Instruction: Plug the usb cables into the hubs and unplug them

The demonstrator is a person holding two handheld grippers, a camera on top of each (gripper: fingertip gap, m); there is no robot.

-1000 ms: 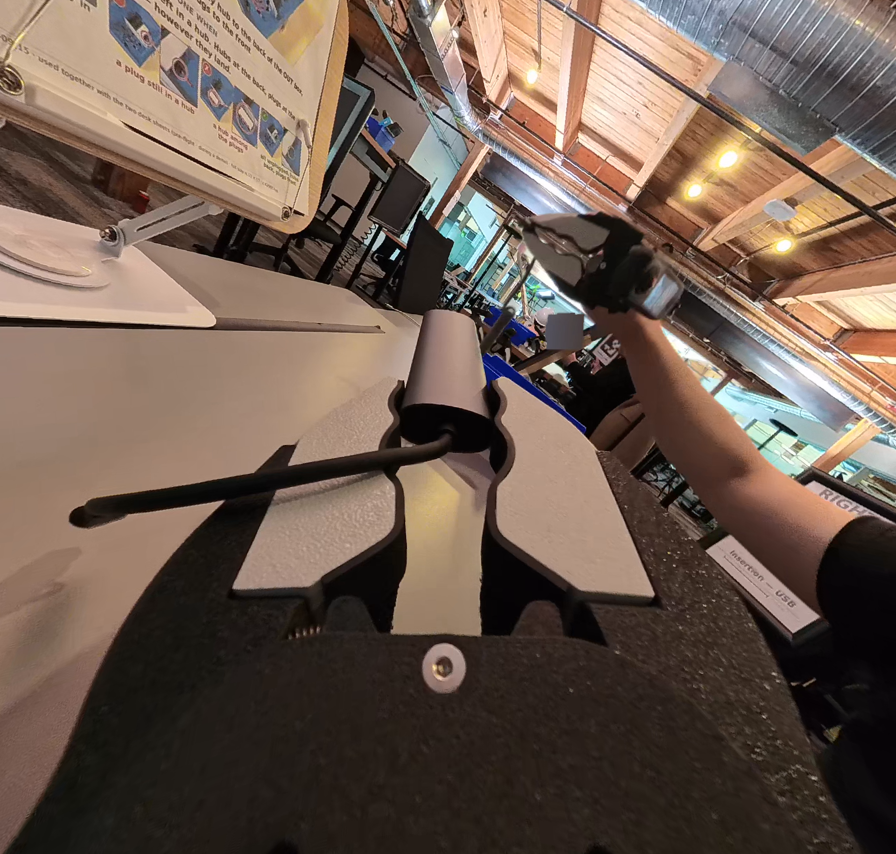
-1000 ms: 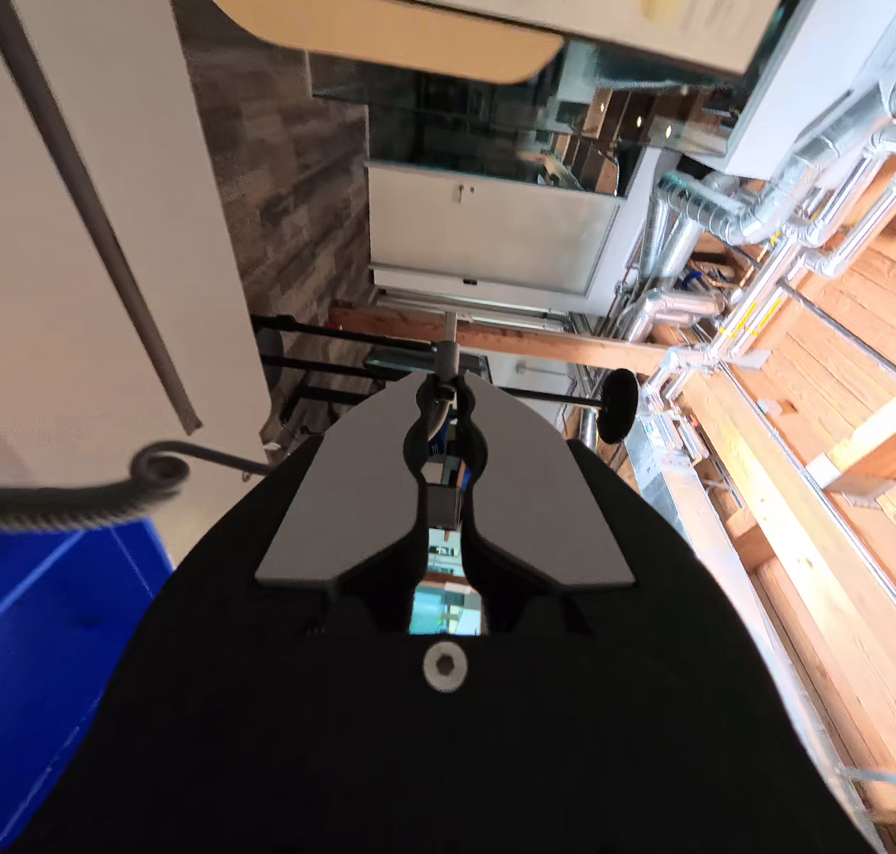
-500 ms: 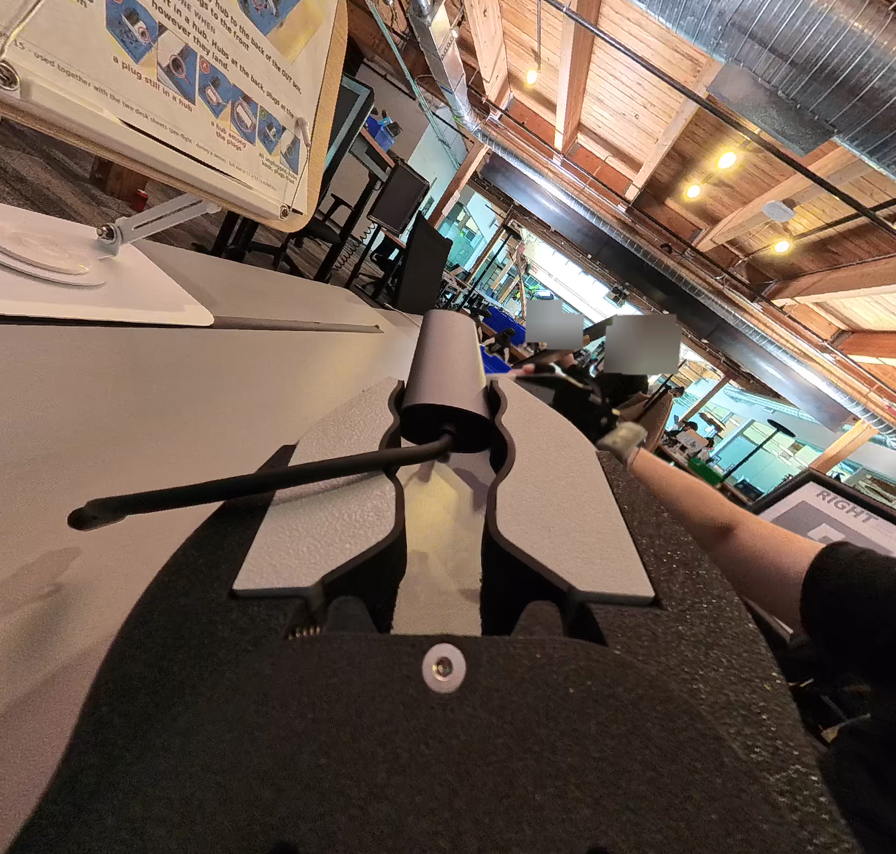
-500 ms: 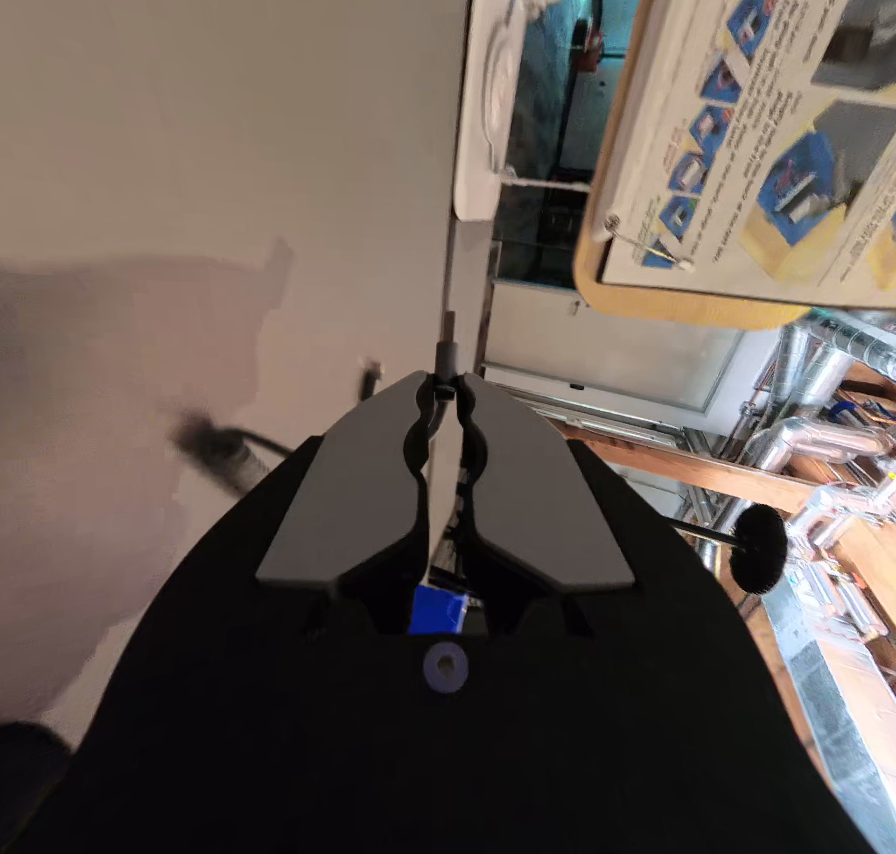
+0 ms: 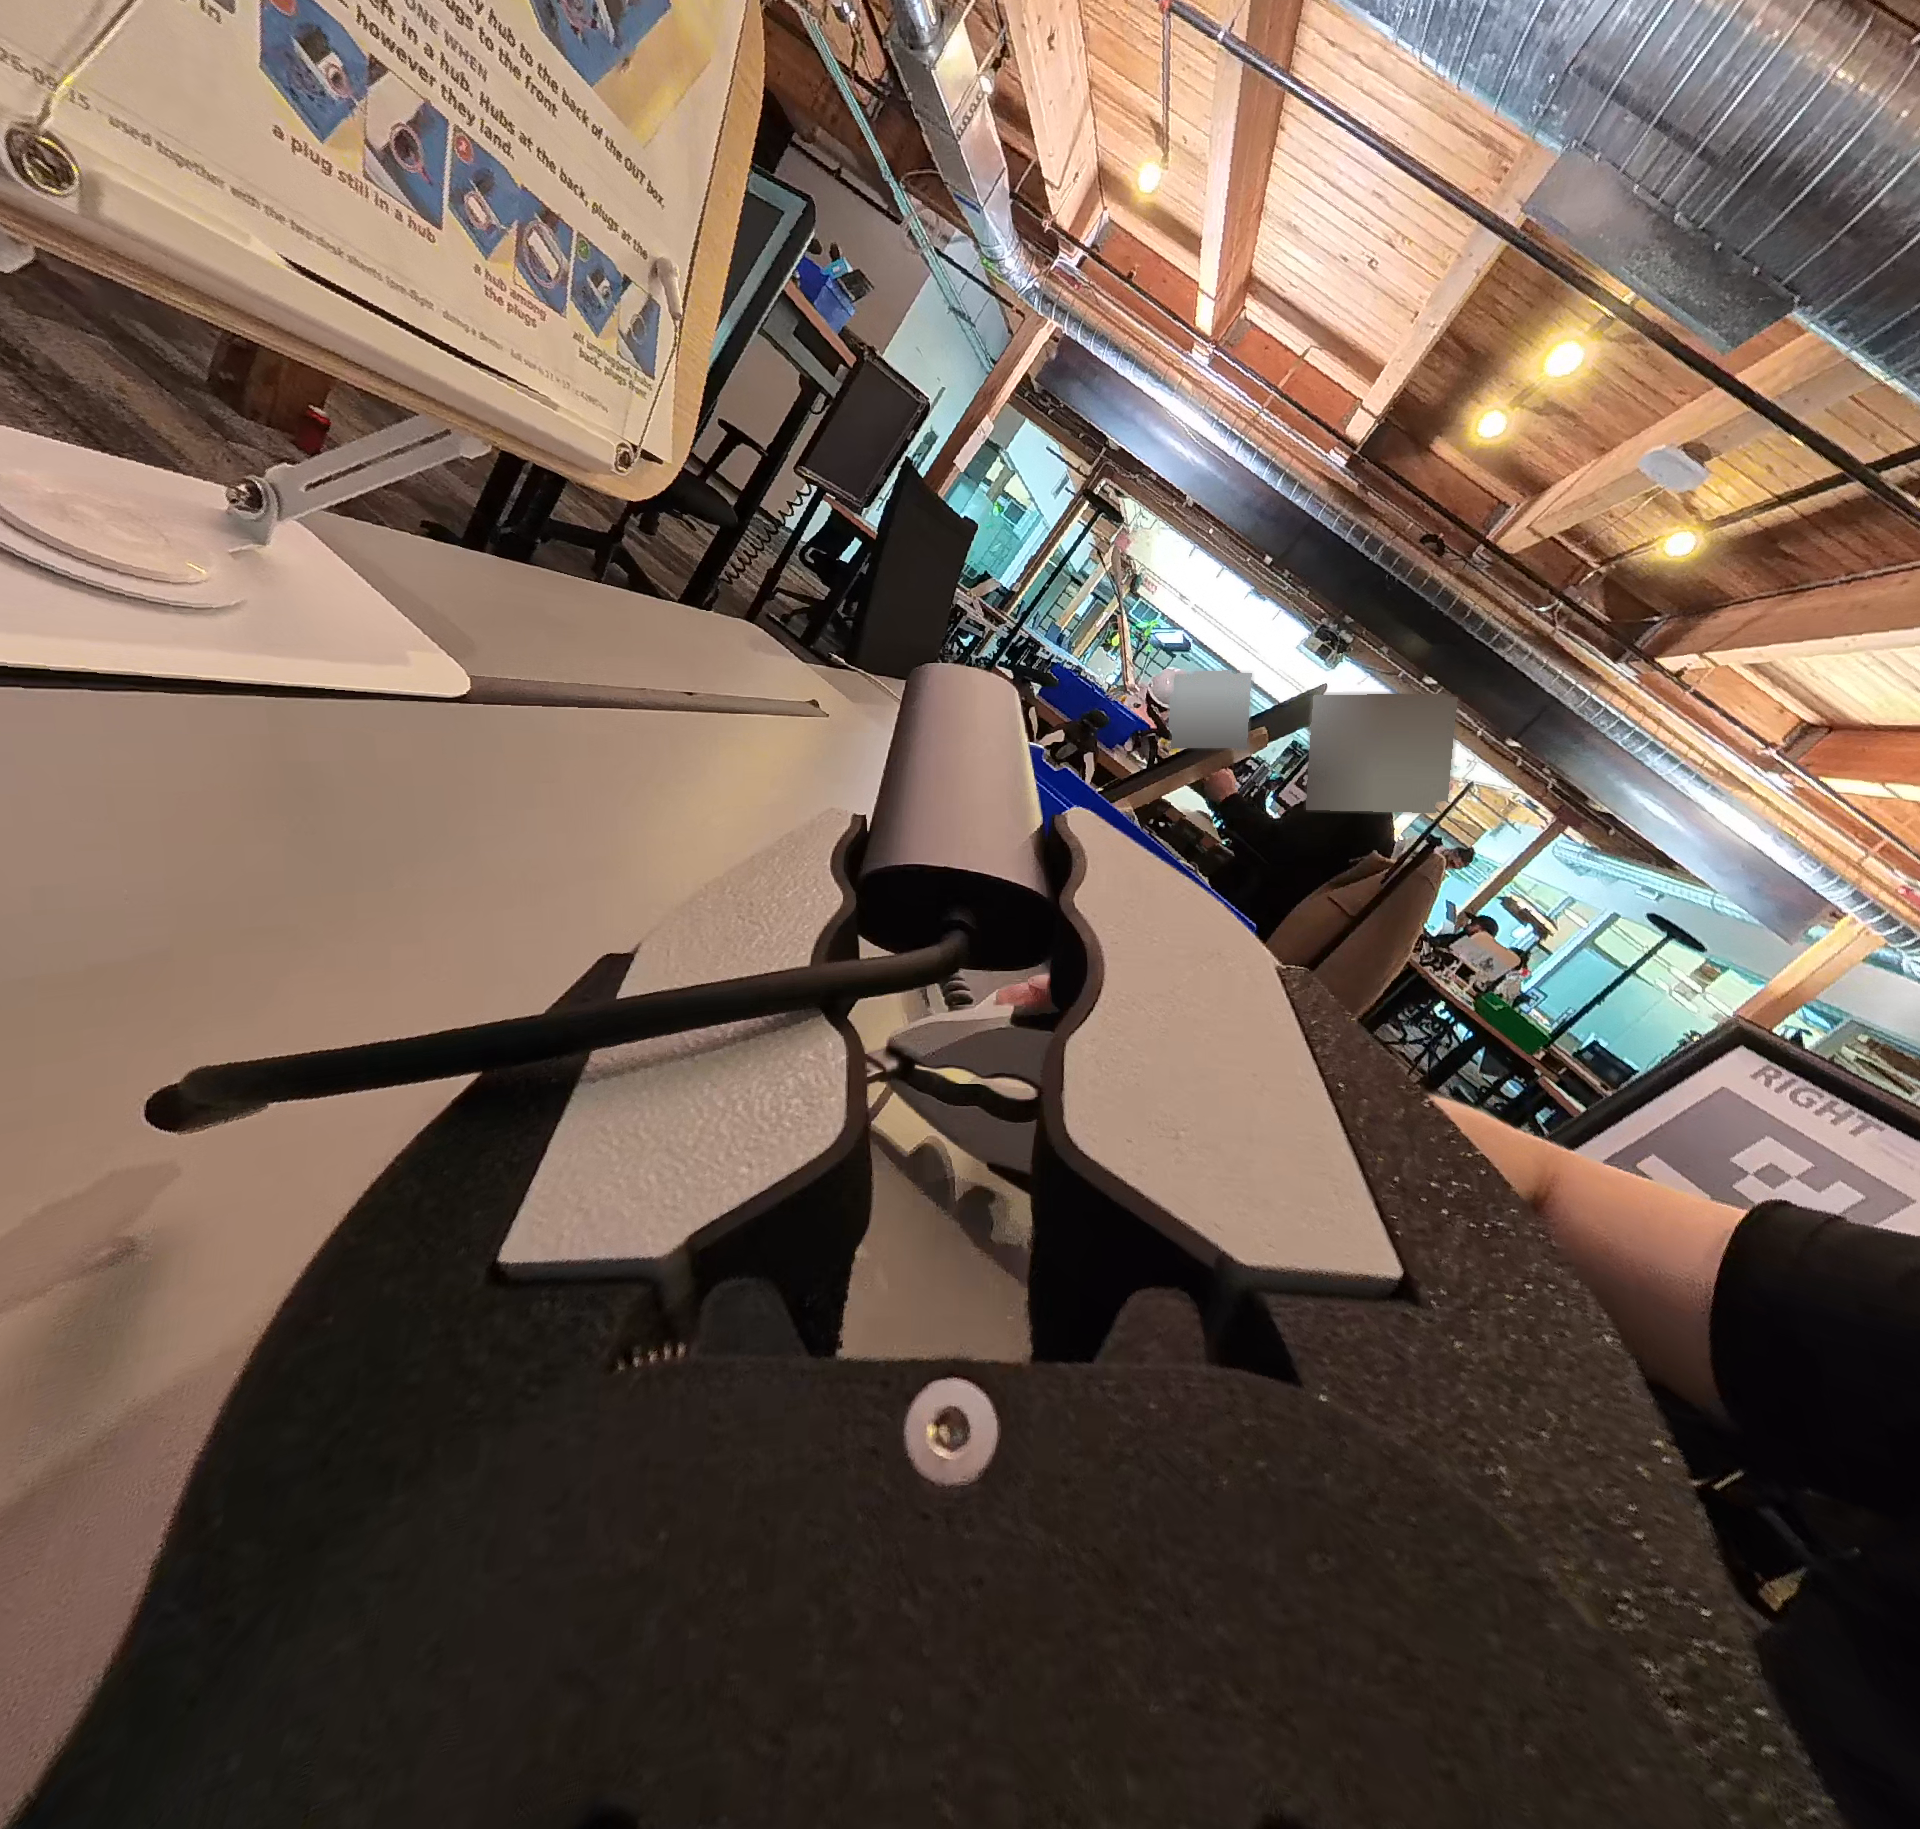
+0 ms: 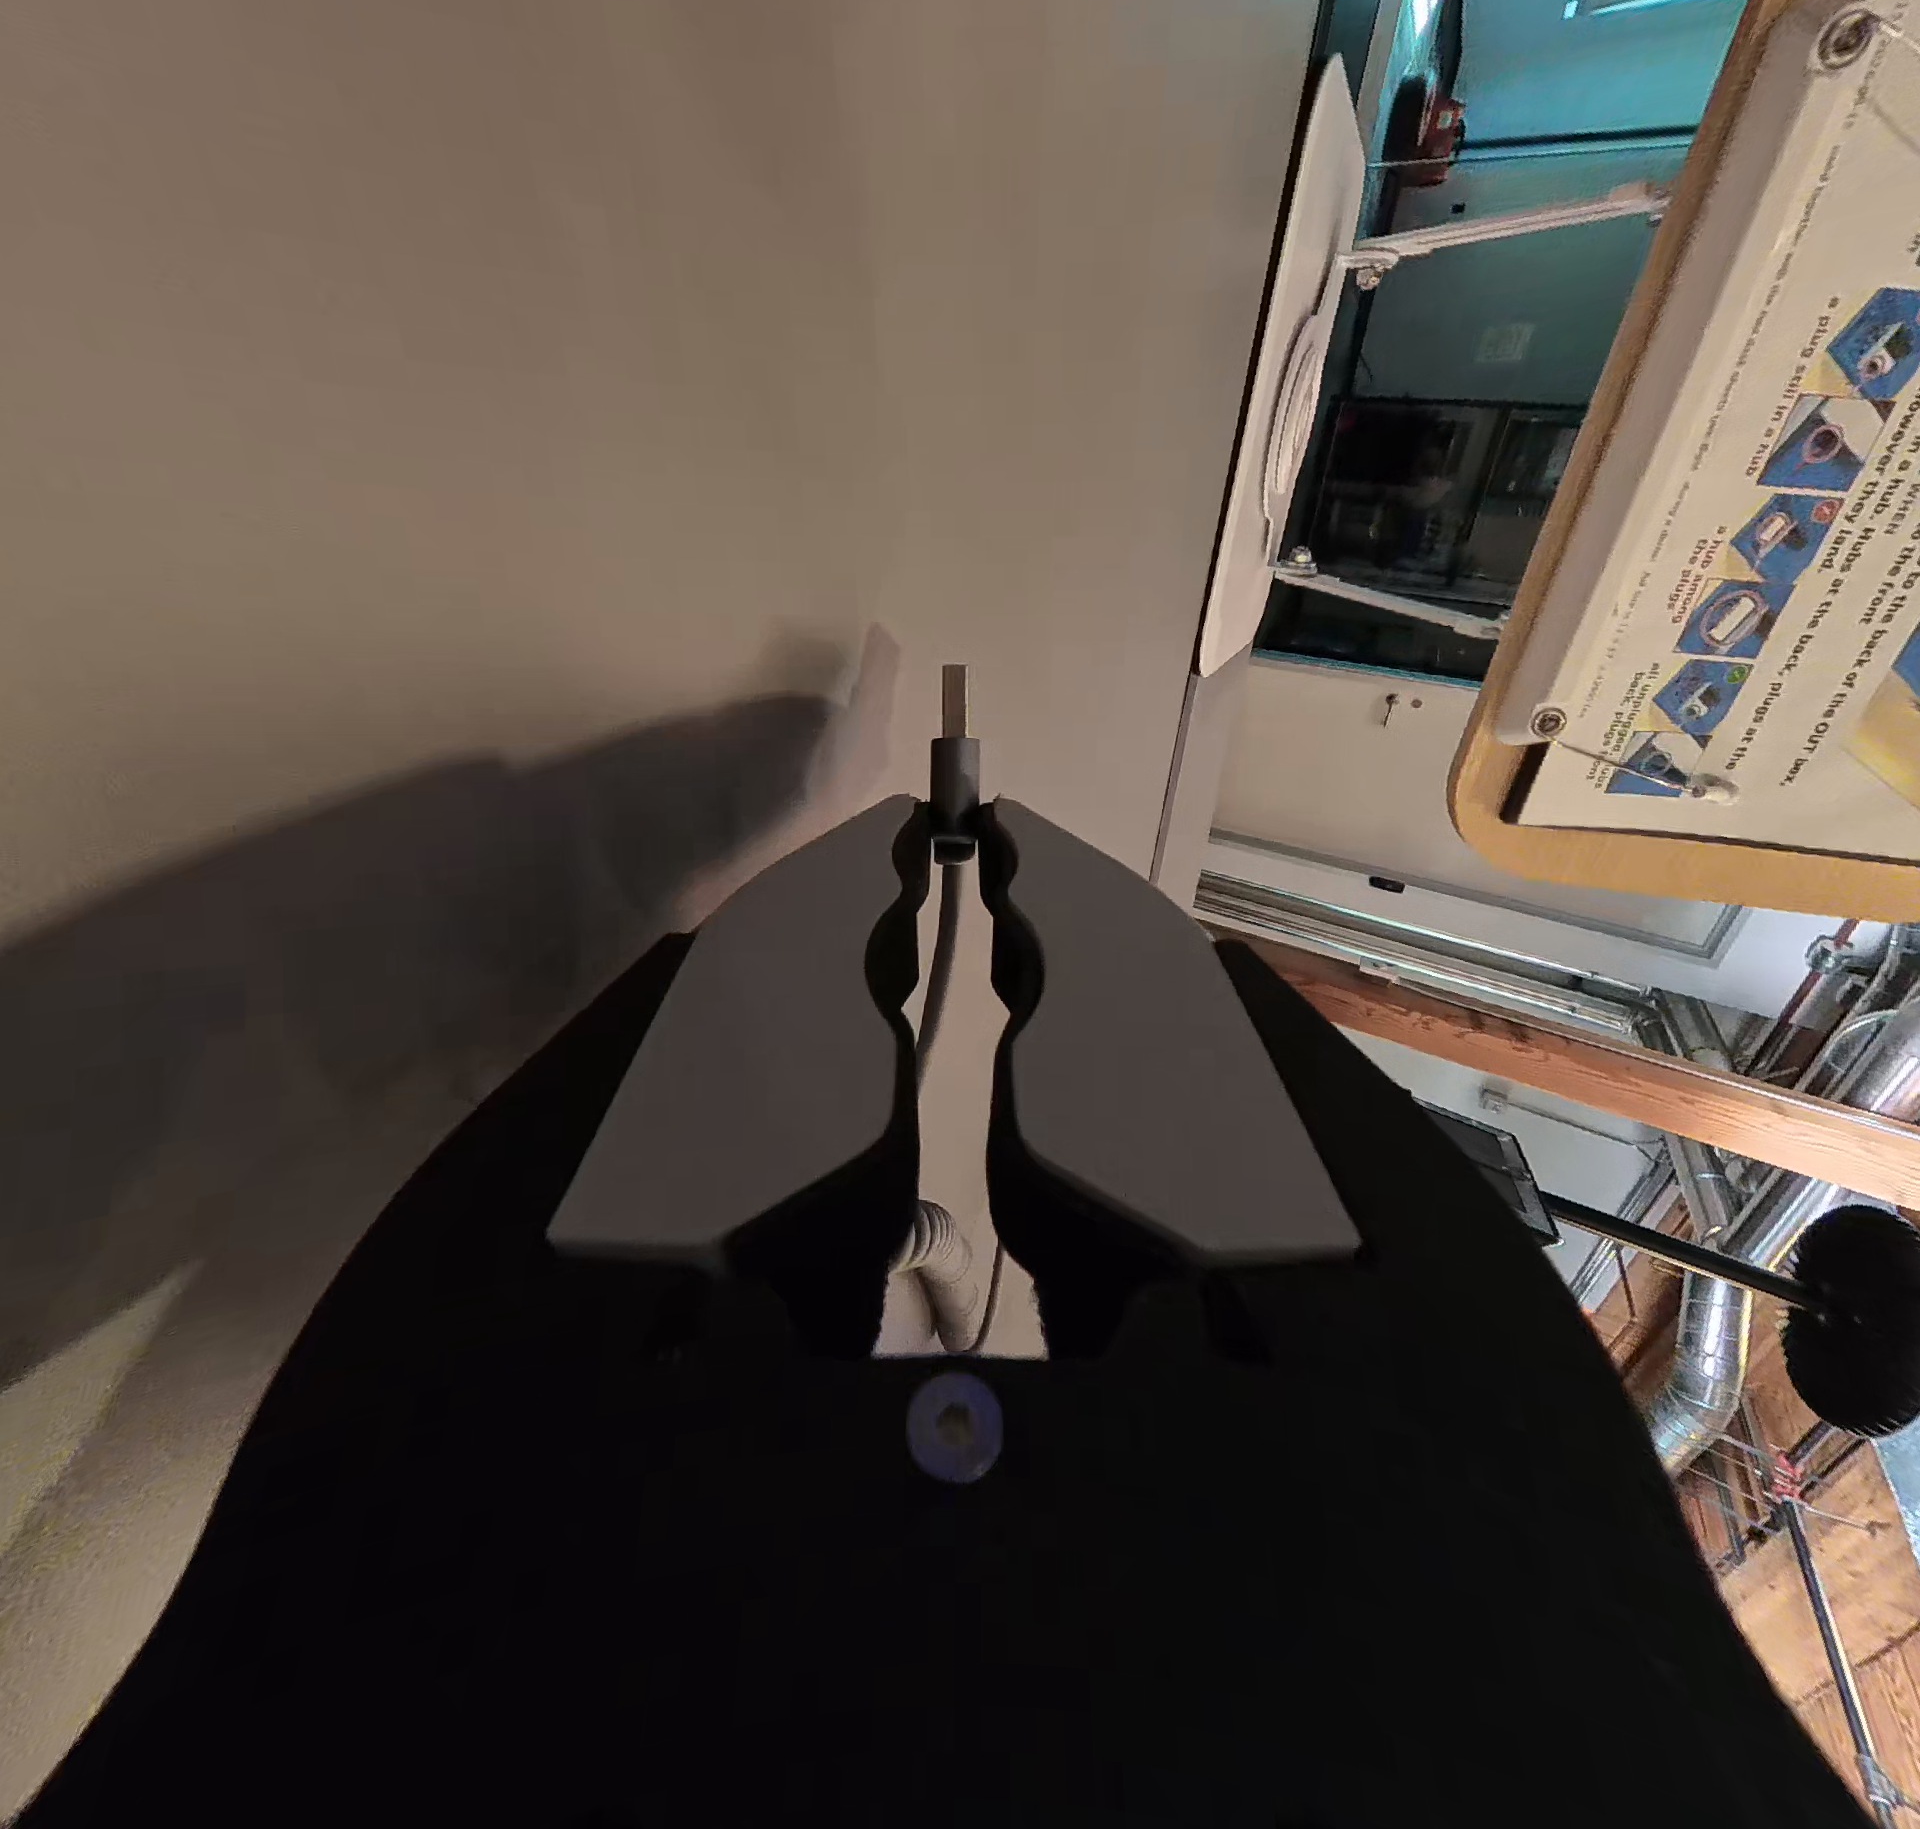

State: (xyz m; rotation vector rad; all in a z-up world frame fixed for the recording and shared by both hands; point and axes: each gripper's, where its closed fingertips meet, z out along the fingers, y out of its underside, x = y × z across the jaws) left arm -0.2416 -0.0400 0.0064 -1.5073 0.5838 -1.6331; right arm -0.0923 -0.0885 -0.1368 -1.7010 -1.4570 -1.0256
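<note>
- The left gripper (image 5: pixel 954 870) is clamped on a grey hub (image 5: pixel 954 780), which stands out past the fingertips toward 12 o'clock above the pale table (image 5: pixel 312 844).
- The hub's black cable (image 5: pixel 540 1031) leaves its near end and trails toward 8 o'clock across the left finger.
- The right gripper (image 6: pixel 953 811) is closed on a grey usb plug (image 6: pixel 955 740); its metal tip points to 12 o'clock over the table.
- The plug's cable runs back between the fingers toward 6 o'clock.
- An instruction board (image 6: pixel 1704 491) on a wooden panel sits at 2 o'clock in the right wrist view.
- Blue bins (image 5: pixel 1091 792) lie just right of the hub; their contents cannot be made out.
</note>
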